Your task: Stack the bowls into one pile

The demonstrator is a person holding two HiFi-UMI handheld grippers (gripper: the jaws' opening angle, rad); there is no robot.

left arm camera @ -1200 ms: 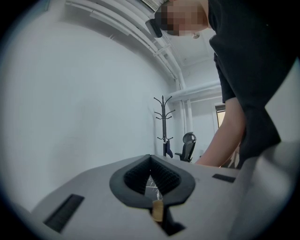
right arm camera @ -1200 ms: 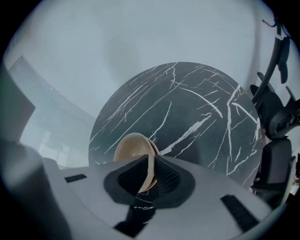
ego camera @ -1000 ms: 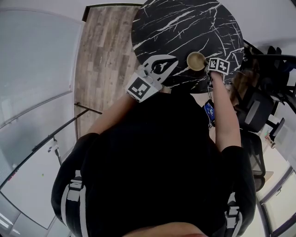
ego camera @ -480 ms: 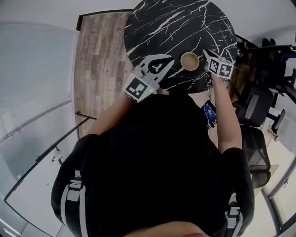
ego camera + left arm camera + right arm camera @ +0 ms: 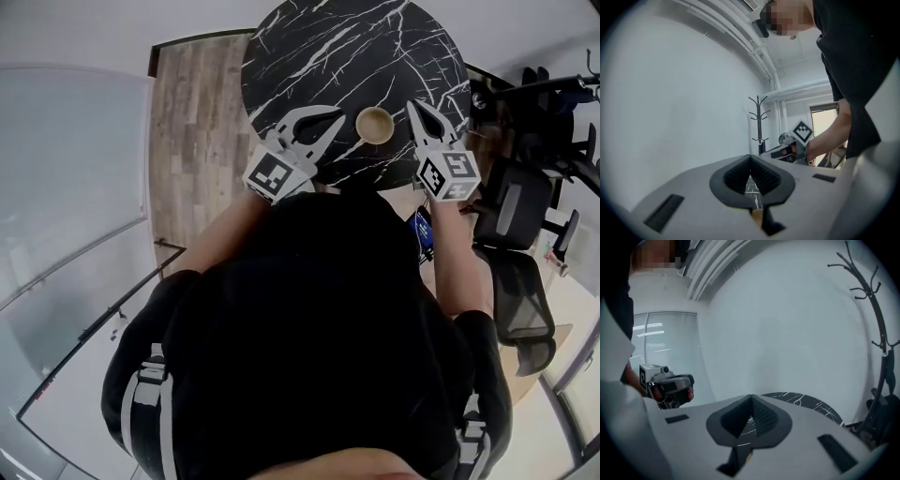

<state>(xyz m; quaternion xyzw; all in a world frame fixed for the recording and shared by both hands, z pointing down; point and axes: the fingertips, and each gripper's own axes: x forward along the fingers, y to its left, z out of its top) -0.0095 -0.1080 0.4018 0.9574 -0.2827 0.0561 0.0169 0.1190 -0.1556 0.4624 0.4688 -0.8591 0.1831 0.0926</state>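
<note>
- A round black counter (image 5: 375,47) with white marble veins stands on a wood-plank floor (image 5: 197,112), seen from above over the person's black-clad shoulders.
- One tan round bowl (image 5: 374,125) sits on the near part of the counter. From above it shows as a single round, so I cannot tell whether more bowls are nested inside it.
- The left claw (image 5: 337,114) (image 5: 750,157) is over the near left part of the counter, just left of the bowl and apart from it. Its two jaws are pressed together at the tips, with nothing between them.
- The right claw (image 5: 410,101) (image 5: 751,396) is just right of the bowl, not touching it, and points towards the far side. Its jaws have just been closing and now meet on nothing.
- A black office chair (image 5: 511,216) stands to the right of the counter.
- A black coat stand (image 5: 876,310) stands against a pale wall.
</note>
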